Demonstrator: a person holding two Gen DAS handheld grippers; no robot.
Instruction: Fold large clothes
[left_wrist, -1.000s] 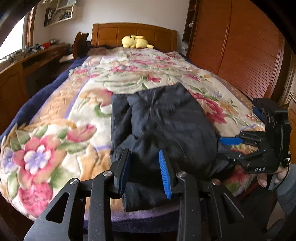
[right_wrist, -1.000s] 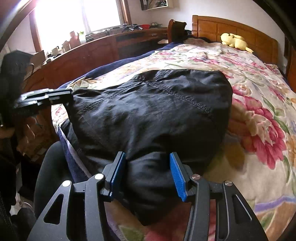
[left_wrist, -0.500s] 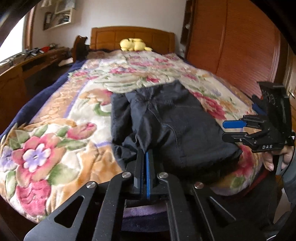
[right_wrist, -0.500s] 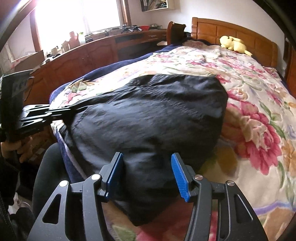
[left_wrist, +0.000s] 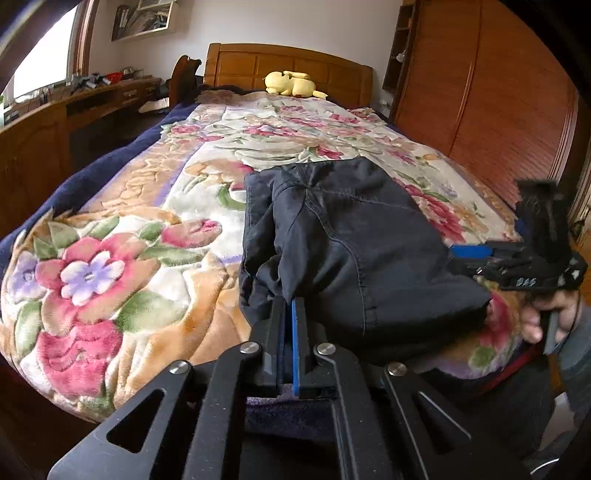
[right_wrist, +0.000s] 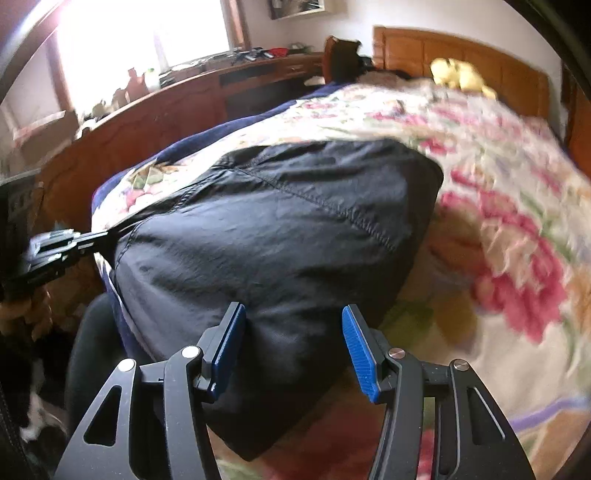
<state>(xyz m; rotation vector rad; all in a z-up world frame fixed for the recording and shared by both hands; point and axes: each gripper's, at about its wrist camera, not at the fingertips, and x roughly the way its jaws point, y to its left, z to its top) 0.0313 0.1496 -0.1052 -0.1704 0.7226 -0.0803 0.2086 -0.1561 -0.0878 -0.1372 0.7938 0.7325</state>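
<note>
A: Left wrist view: the dark garment (left_wrist: 354, 251) lies part-folded at the foot of the floral bed (left_wrist: 122, 236), well short of the yellow plush (left_wrist: 291, 84).

B: The left gripper (left_wrist: 291, 314) is clamped on its near hem. The right gripper (right_wrist: 293, 343) fingers stand half-wide, gripping nothing; close them before lifting both corners together.

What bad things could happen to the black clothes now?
1. The left gripper is shut on one near corner of the black garment, while the right gripper is open around the other side. Lifting now might pull the fold crooked.
2. The garment lies at the near edge of the floral blanket, so a tug toward the person could slide it off the bed.
</note>
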